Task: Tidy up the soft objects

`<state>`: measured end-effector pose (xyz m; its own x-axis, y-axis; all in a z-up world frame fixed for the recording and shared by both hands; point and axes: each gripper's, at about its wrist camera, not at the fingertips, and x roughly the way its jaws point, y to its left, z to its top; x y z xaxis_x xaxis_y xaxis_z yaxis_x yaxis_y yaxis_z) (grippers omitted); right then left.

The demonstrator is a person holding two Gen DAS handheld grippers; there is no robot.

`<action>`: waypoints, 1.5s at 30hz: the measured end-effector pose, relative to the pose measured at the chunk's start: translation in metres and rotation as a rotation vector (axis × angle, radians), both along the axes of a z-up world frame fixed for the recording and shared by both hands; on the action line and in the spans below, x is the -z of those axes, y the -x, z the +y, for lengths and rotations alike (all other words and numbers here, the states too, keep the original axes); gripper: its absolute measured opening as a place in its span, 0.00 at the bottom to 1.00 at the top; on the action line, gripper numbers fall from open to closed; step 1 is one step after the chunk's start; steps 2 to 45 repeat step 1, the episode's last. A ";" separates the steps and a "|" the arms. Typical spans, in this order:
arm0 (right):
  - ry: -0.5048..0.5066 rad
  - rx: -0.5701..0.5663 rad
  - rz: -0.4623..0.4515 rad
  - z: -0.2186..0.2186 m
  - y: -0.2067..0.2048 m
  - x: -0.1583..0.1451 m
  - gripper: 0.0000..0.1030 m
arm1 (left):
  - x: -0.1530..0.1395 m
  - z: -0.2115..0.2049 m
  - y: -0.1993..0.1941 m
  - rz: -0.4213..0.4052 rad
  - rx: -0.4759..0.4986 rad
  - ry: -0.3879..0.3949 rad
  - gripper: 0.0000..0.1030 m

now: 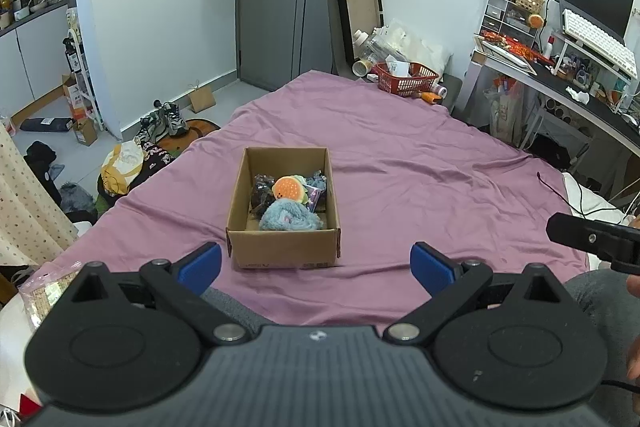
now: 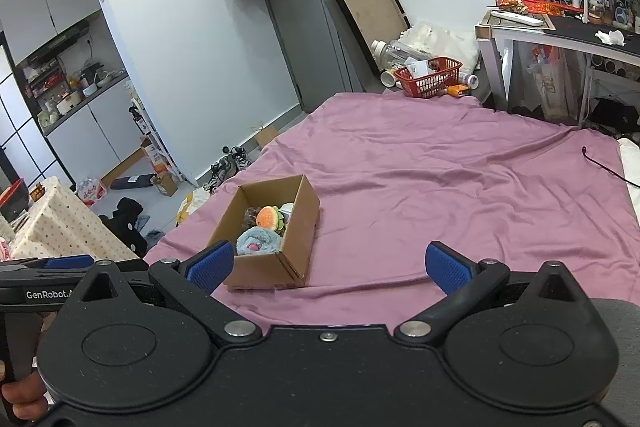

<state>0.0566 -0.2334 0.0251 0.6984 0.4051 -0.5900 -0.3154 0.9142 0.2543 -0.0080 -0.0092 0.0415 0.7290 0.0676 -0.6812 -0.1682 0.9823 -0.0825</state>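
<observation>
An open cardboard box [image 1: 280,247] [image 2: 298,227] sits on the purple bedsheet [image 1: 420,187] [image 2: 460,187]. Inside lie a fuzzy blue plush [image 1: 290,215] [image 2: 258,241], an orange burger plush [image 1: 288,187] [image 2: 269,217] and dark soft items [image 1: 261,193]. My left gripper [image 1: 316,267] hovers just in front of the box, open and holding nothing. My right gripper [image 2: 326,269] is also open and holds nothing, with the box ahead and to its left. The right gripper's black body [image 1: 592,239] shows at the right edge of the left wrist view, and the left gripper's body [image 2: 48,287] at the left edge of the right wrist view.
A red basket [image 1: 406,77] [image 2: 430,77] stands at the bed's far corner beside bottles. A desk [image 1: 560,79] with a keyboard and monitor lies to the right. Shoes, bags and clothes litter the floor [image 1: 120,155] left of the bed. A black cable [image 2: 608,167] lies on the sheet's right edge.
</observation>
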 end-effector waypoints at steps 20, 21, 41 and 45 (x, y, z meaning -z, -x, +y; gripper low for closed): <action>-0.001 -0.002 0.000 0.001 -0.001 0.001 1.00 | 0.000 0.000 0.000 0.003 0.002 0.001 0.97; -0.001 -0.002 0.000 0.001 -0.001 0.001 1.00 | 0.000 0.000 0.000 0.003 0.002 0.001 0.97; -0.001 -0.002 0.000 0.001 -0.001 0.001 1.00 | 0.000 0.000 0.000 0.003 0.002 0.001 0.97; -0.001 -0.002 0.000 0.001 -0.001 0.001 1.00 | 0.000 0.000 0.000 0.003 0.002 0.001 0.97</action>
